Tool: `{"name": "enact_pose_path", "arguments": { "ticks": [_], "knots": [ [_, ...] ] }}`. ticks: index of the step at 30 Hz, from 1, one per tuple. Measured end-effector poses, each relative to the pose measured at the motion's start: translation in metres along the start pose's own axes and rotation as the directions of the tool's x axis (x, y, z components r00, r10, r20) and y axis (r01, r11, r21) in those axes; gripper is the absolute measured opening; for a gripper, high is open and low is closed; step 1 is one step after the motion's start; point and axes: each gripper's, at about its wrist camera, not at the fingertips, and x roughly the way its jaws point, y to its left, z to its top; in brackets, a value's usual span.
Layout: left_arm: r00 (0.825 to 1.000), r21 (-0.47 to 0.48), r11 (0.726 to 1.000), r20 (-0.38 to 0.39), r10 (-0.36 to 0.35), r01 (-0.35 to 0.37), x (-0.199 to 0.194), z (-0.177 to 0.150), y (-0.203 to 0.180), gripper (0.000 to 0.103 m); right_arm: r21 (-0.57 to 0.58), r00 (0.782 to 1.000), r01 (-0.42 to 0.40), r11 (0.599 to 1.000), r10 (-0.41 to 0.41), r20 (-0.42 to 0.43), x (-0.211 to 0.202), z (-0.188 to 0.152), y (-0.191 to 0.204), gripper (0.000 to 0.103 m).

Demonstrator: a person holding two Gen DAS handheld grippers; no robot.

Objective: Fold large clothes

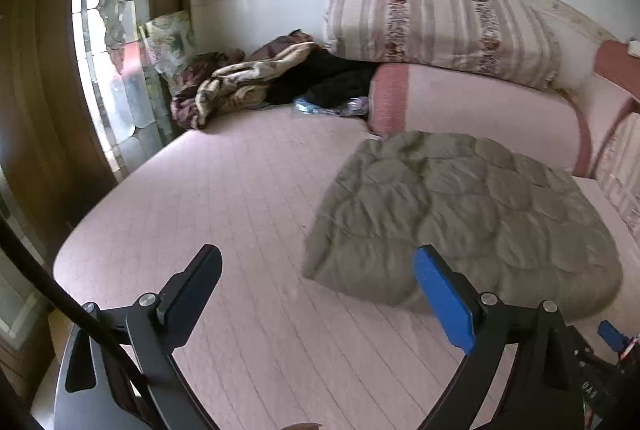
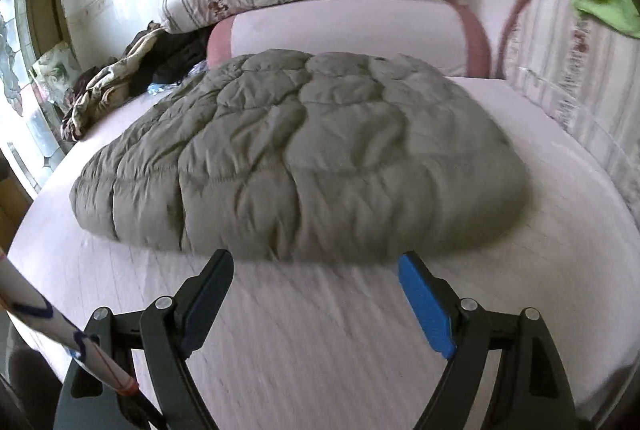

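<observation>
Both grippers spread wide and empty above the bed

The left gripper (image 1: pixel 320 270) and right gripper (image 2: pixel 316 272) hover over the pink bed (image 1: pixel 208 198); the folded olive quilted coat (image 2: pixel 296 154) lies toward its right edge, striped pillows (image 1: pixel 440 26) beyond at the wall.

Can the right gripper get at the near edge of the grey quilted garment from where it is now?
Probably yes. The right gripper is open, and the near edge of the grey quilted garment lies just ahead of its fingertips. Only bare pink bedsheet shows between them, nothing in the way.
</observation>
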Motion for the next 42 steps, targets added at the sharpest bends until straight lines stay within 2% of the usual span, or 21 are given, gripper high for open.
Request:
{"name": "enact_pose_path", "arguments": {
  "ticks": [2, 5, 13, 18, 42],
  "knots": [
    [0.999, -0.011, 0.999, -0.013, -0.049, 0.049, -0.010, -0.008, -0.003, 0.097, 0.010, 1.000, 0.024, 1.000, -0.024, 0.008, -0.016, -0.011, -0.006, 0.088],
    [0.994, 0.000, 0.996, -0.064, -0.087, 0.087, -0.021, -0.019, -0.009, 0.097, 0.021, 0.998, 0.062, 0.998, -0.062, 0.019, -0.035, -0.022, -0.010, 0.088],
    [0.978, 0.036, 0.988, -0.152, -0.141, 0.148, -0.041, -0.052, -0.028, 0.097, 0.060, 0.995, 0.104, 0.993, -0.104, -0.008, -0.062, -0.046, -0.021, 0.089],
    [0.973, 0.070, 0.985, -0.178, -0.145, 0.160, -0.050, -0.066, -0.038, 0.097, 0.059, 0.994, 0.110, 0.992, -0.110, -0.014, -0.068, -0.054, -0.016, 0.089],
    [0.957, 0.072, 0.978, -0.231, -0.175, 0.196, -0.053, -0.083, -0.042, 0.096, 0.046, 0.987, 0.159, 0.986, -0.158, -0.025, -0.074, -0.060, -0.017, 0.090]
  ]
}}
